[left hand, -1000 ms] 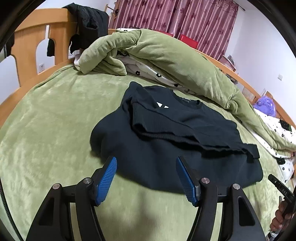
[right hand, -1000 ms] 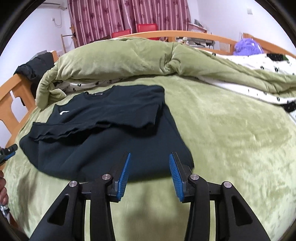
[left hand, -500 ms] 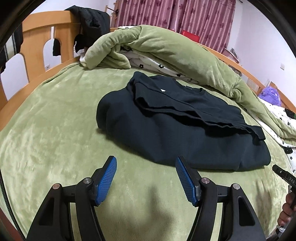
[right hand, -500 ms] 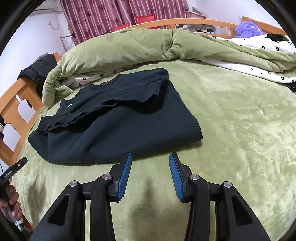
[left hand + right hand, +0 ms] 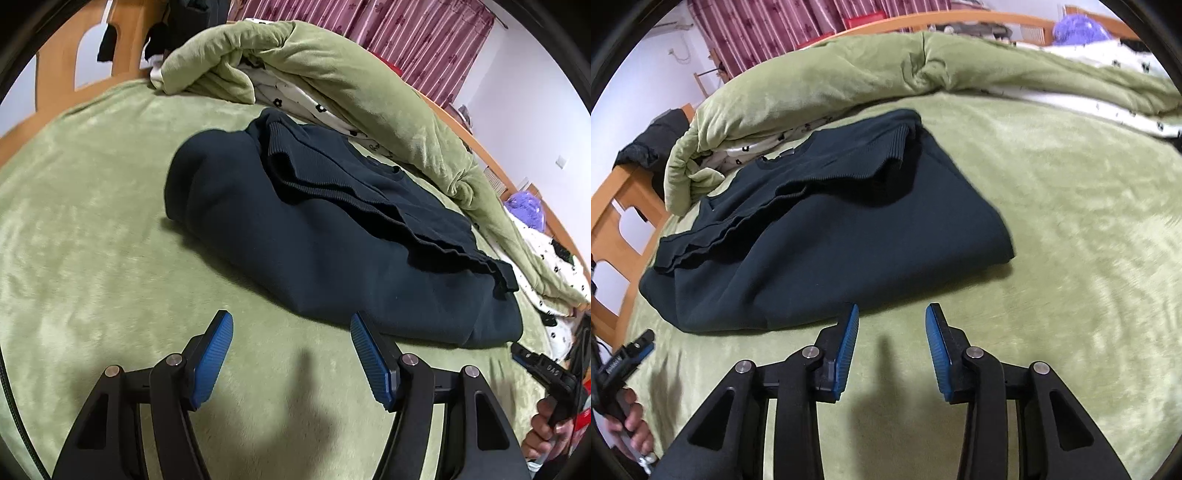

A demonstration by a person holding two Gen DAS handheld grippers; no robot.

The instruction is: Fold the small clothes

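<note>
Left gripper (image 5: 291, 325): blue pads spread wide, nothing between them, held over bare green bedcover (image 5: 85, 229); its right pad tip sits just at the near hem of the dark sweater (image 5: 332, 258), contact cannot be told. Right gripper (image 5: 891, 314): pads apart with a narrower gap, empty, over the bedcover just short of the sweater's near edge; left pad tip close beside the cloth. Sweater: dark navy-green, lying flat on the bed, already folded, with ribbed sleeve cuffs and hem layered across its upper side; neck opening faces the far side. Each gripper shows at the edge of the other's view, gripped by a bare hand. Beyond the sweater: a bunched olive-green quilt (image 5: 332, 74) running across the bed, with white flower-print lining (image 5: 295, 99) showing underneath, just beside the garment's far edge. Further out: wooden bed frame (image 5: 617, 206) with dark clothing draped on it, maroon striped curtains (image 5: 417, 40), a purple plush object (image 5: 1078, 27) near the far rail.
</note>
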